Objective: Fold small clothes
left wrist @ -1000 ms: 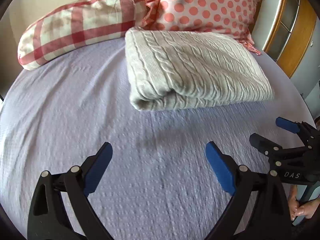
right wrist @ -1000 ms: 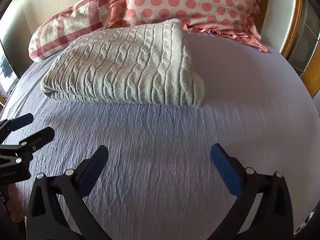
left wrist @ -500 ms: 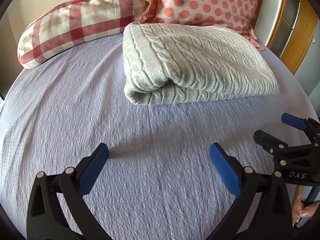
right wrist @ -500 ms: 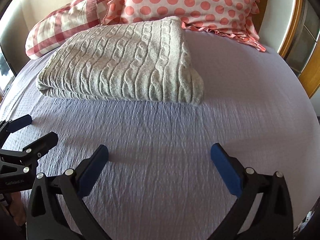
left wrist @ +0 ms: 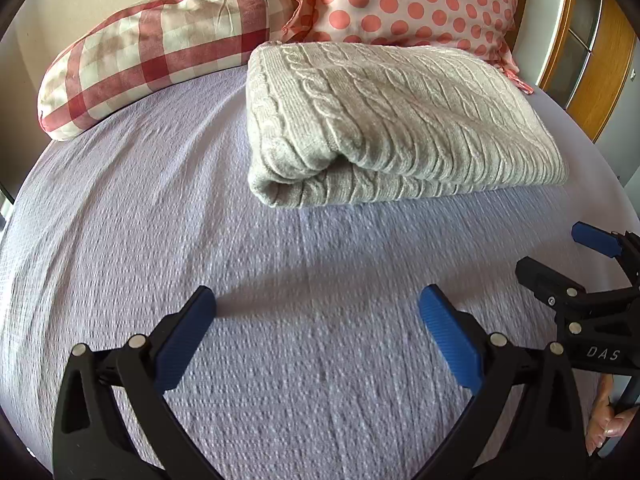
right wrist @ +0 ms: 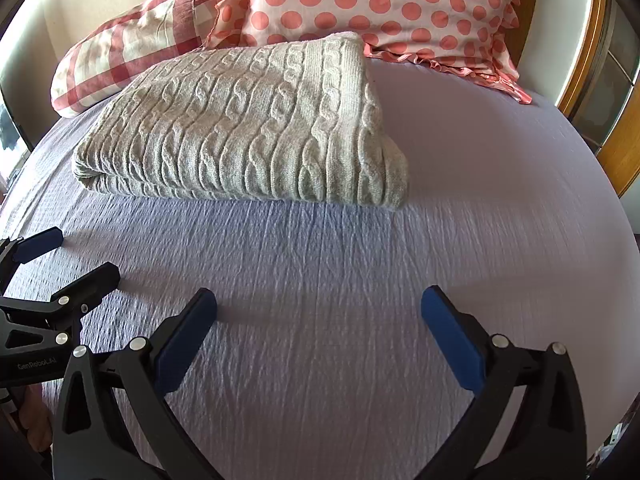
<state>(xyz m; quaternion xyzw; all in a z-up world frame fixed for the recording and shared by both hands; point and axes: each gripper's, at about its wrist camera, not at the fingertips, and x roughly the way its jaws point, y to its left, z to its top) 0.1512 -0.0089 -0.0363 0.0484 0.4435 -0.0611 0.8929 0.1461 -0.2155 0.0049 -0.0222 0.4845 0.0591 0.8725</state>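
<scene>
Both your grippers, left gripper [left wrist: 316,320] and right gripper [right wrist: 318,320], hang spread wide and empty over the lilac bedspread [left wrist: 160,200], clear of the folded cable-knit sweater [left wrist: 384,120] lying near the pillows [left wrist: 420,4]. Nudge its loose rolled corner and the fold could spring open; pinch low and you may snag the bedspread.

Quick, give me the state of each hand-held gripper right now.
Left hand-held gripper: open, holding nothing, above the lilac bedspread.
Right hand-held gripper: open, holding nothing, short of the folded knit sweater.
</scene>
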